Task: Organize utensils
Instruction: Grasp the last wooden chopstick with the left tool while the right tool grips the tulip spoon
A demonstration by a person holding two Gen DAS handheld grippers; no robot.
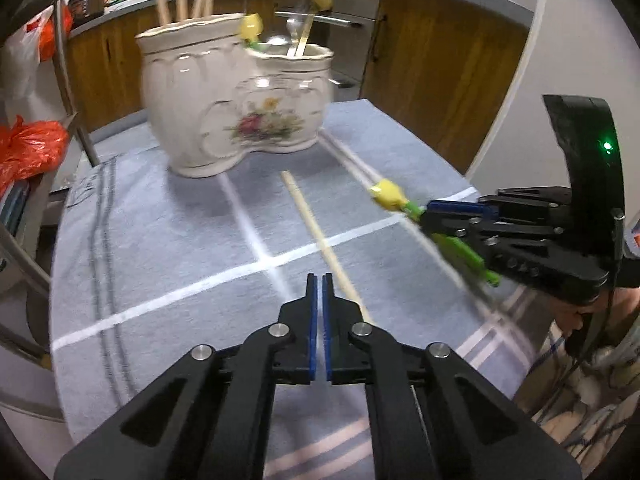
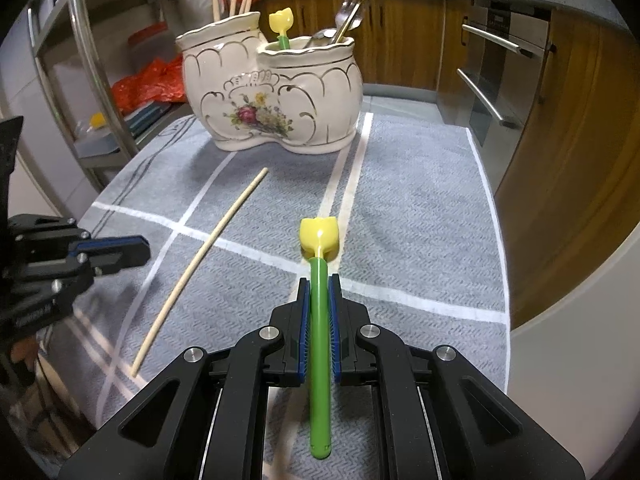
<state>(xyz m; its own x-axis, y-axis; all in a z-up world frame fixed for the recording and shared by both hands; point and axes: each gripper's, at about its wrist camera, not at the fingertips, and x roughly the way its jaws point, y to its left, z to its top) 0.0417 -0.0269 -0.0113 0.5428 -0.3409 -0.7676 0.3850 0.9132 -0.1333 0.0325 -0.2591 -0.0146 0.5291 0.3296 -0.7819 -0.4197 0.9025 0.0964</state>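
grey cloth [image 2: 420, 216] covered the table where you worked. your left gripper [image 1: 318, 280] hovered over the cloth's near edge, jaws pressed together on nothing, with a wooden chopstick [image 2: 200, 268] lying loose just beside it, running toward the far edge. further right, your right gripper [image 2: 319, 280] was clamped on the green stem of a tulip-topped pick [image 2: 319, 240], yellow head pointing forward. at the far edge stood the ceramic holder [image 2: 272, 96], chopsticks in its left cup, a matching pick [image 2: 281, 24] and forks [image 2: 356, 4] in its right.
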